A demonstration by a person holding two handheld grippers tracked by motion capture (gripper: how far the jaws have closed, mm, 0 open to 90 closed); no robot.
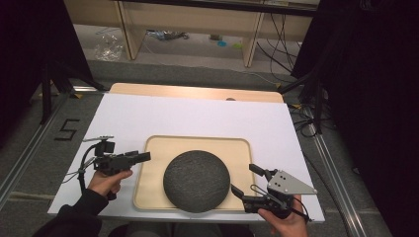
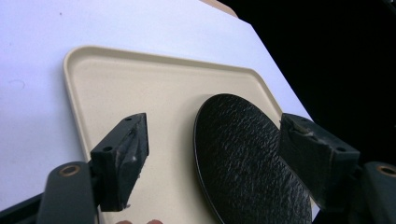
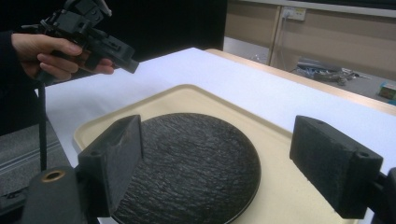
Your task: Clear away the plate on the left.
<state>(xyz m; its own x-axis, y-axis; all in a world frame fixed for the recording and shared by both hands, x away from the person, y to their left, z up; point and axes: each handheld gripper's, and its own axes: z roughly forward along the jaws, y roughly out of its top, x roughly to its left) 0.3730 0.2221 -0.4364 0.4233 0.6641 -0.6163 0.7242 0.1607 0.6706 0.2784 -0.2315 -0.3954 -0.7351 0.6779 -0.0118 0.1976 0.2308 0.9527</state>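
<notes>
A round black textured plate (image 1: 196,180) (image 2: 247,154) (image 3: 196,158) lies flat on a beige tray (image 1: 197,138) (image 2: 116,74) (image 3: 196,95), towards the tray's near edge. My left gripper (image 1: 144,157) (image 2: 215,122) hovers open at the tray's left rim, aimed across the tray at the plate, with nothing between its jaws. At the tray's near right corner my right gripper (image 1: 242,177) (image 3: 217,123) stands open, jaws spread wide just short of the plate's right edge, touching nothing. The right gripper view also catches the left gripper (image 3: 126,63) in a hand beyond the tray.
The tray rests on a white sheet (image 1: 197,113) covering a wooden table (image 1: 197,91). Beyond the table are wooden shelving legs (image 1: 252,39) and loose cables (image 1: 281,54) on the floor. A metal rail (image 1: 29,148) runs along the left, and dark curtains flank both sides.
</notes>
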